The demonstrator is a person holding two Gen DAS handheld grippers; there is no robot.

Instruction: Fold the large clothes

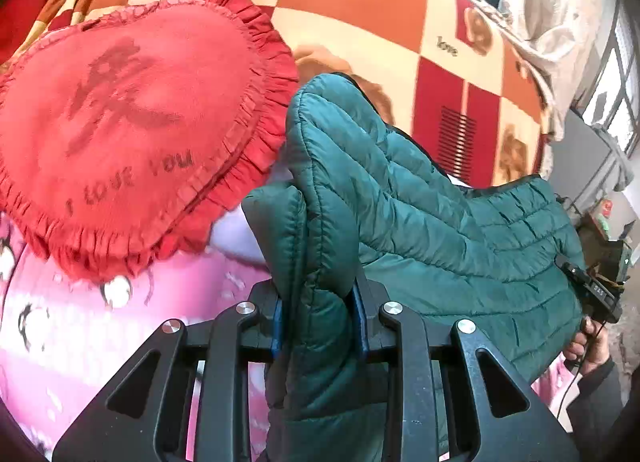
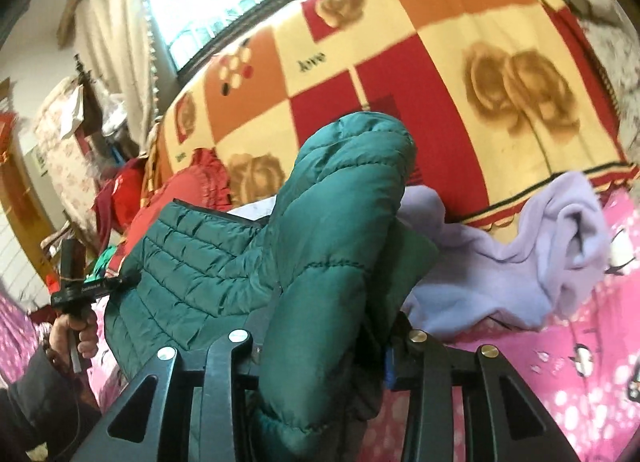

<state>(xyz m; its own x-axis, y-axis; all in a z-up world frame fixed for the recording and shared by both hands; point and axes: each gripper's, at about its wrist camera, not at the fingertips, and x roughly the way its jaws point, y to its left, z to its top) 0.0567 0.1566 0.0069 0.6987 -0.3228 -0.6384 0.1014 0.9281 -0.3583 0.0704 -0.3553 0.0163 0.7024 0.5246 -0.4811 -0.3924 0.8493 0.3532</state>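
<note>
A dark green quilted puffer jacket (image 1: 420,206) is held up above the bed between both grippers. My left gripper (image 1: 320,318) is shut on a thick fold of it, with blue pads pressing both sides. My right gripper (image 2: 324,342) is shut on another bunched edge of the same jacket (image 2: 328,230). The jacket hangs stretched between them, one padded end standing up. In the left wrist view the other hand-held gripper (image 1: 596,294) shows at the jacket's far right edge; in the right wrist view the other one (image 2: 76,294) shows at the left.
A red heart-shaped frilled cushion (image 1: 128,142) lies on the left. A checked orange, red and cream blanket (image 2: 440,54) covers the bed behind. A lilac fleece garment (image 2: 520,262) lies on the pink patterned sheet (image 2: 580,362). Window and curtain stand beyond.
</note>
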